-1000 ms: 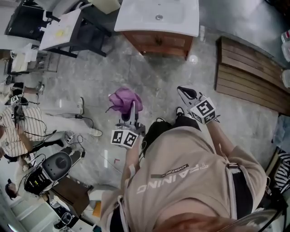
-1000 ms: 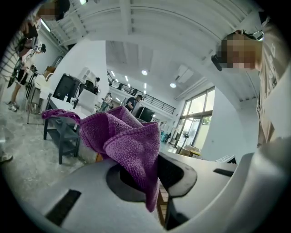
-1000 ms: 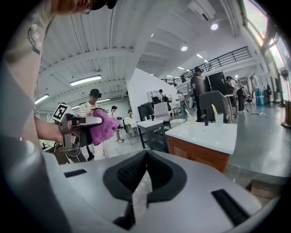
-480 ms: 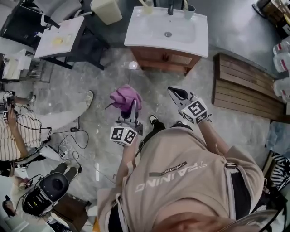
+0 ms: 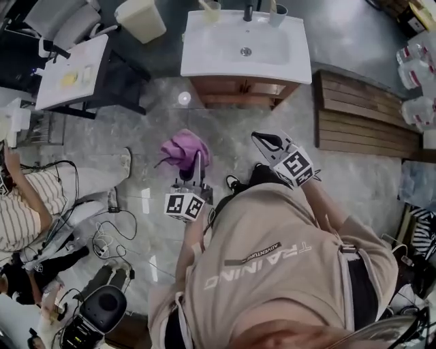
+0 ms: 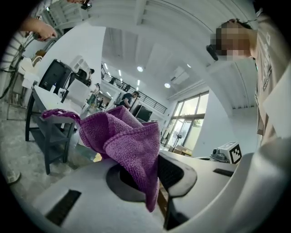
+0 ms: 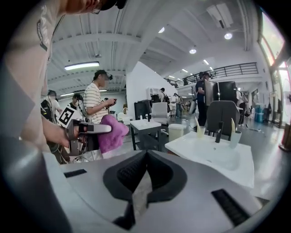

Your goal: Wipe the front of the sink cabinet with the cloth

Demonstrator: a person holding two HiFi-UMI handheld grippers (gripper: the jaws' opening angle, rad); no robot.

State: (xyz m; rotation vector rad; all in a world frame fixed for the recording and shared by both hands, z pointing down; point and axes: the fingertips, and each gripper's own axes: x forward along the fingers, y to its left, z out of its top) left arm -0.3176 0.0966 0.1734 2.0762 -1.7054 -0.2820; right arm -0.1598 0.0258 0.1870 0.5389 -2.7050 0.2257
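At the floor's left edge a person in a striped shirt point(image 5: 24, 215) sits among cables, with a white-topped table point(image 5: 71, 63) and a pale bin point(image 5: 139, 19) beyond. The left gripper point(image 6: 152, 176) has its jaws pinching the purple cloth point(image 6: 122, 136), which bunches up over the pads and droops between them. In the head view it is held in the air above the grey floor, short of the cabinet and not touching it. The sink cabinet point(image 5: 242, 90) stands ahead, its brown wooden front facing the person under a white basin top point(image 5: 272, 54). The right gripper point(image 7: 147, 154) hovers beside the cloth, its jaws pressed together on nothing. A slatted wooden platform point(image 5: 361, 123) lies to the cabinet's right.
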